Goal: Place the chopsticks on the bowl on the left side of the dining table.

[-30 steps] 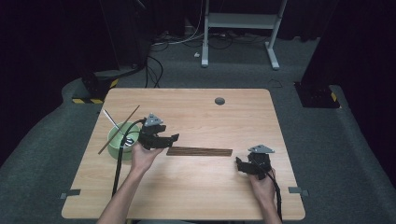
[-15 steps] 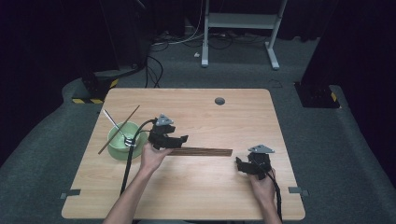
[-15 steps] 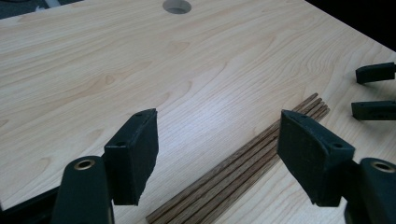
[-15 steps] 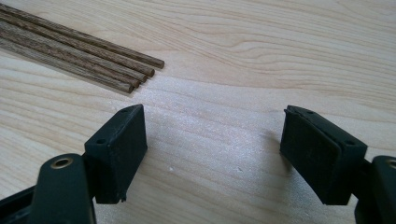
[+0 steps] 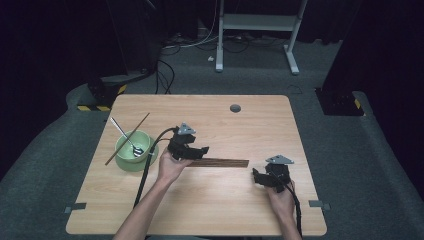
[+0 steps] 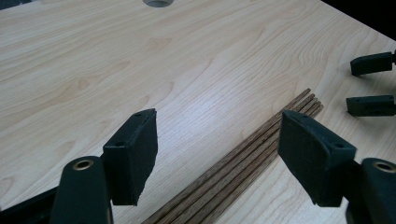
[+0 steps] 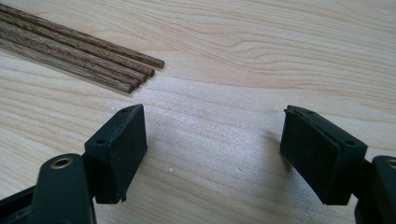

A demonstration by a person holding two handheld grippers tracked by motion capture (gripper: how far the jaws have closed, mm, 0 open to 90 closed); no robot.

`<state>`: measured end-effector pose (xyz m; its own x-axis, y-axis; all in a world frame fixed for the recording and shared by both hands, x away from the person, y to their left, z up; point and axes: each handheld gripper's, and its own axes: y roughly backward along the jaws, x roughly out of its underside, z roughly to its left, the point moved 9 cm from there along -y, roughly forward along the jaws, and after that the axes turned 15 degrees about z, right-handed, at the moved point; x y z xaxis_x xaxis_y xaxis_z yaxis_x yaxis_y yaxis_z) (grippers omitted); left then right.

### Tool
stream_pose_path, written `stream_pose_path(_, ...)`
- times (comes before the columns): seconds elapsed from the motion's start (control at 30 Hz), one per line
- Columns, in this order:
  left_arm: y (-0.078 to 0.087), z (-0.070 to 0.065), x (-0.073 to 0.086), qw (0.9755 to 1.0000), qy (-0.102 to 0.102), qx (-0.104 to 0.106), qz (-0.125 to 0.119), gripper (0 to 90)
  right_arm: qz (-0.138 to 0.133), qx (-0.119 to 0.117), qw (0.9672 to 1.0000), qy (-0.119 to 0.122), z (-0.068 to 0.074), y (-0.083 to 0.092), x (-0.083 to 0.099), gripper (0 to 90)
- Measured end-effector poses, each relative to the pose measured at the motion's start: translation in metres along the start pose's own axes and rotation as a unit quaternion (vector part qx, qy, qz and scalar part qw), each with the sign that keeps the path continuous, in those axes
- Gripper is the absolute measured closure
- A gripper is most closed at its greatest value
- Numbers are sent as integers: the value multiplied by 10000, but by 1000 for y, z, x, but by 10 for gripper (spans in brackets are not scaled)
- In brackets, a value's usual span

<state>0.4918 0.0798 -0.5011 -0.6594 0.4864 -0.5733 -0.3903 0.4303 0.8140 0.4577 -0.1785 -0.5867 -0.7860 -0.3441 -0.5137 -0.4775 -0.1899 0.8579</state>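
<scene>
Several dark wooden chopsticks (image 5: 220, 162) lie side by side in a bundle near the middle of the table. My left gripper (image 5: 200, 151) hovers over the bundle's left end, jaws open, with the sticks (image 6: 233, 172) running between and below the pads untouched. My right gripper (image 5: 256, 177) stands open just right of the bundle's tips (image 7: 135, 74), nothing between its jaws. A green bowl (image 5: 132, 150) at the left holds a metal spoon (image 5: 127, 137), and one more chopstick (image 5: 126, 132) leans across its rim.
The wooden table (image 5: 210, 210) has a round cable hole (image 5: 235, 108) near its far edge. Cables trail from both grippers toward the near edge. Dark floor, a desk frame (image 5: 257, 30) and cables lie beyond the table.
My left gripper has moved right from beside the bowl to over the left end of the chopstick bundle. The right gripper has stayed put.
</scene>
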Motion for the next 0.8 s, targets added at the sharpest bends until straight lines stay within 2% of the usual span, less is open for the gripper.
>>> stream_pose_path(0.37, -16, -11, -9, 9999, -96, 30, 76, 288, -1, 0, 10000, 2, 0, 0, 0, 222)
stream_pose_path(0.63, -34, -14, -9, 9997, -123, -16, 207, 304, 1, -1, 10000, 0, 0, 0, 0, 222)
stream_pose_path(0.8, -47, -19, -9, 9994, -129, 79, 301, 313, 0, 1, 10000, 2, 0, 0, 0, 222)
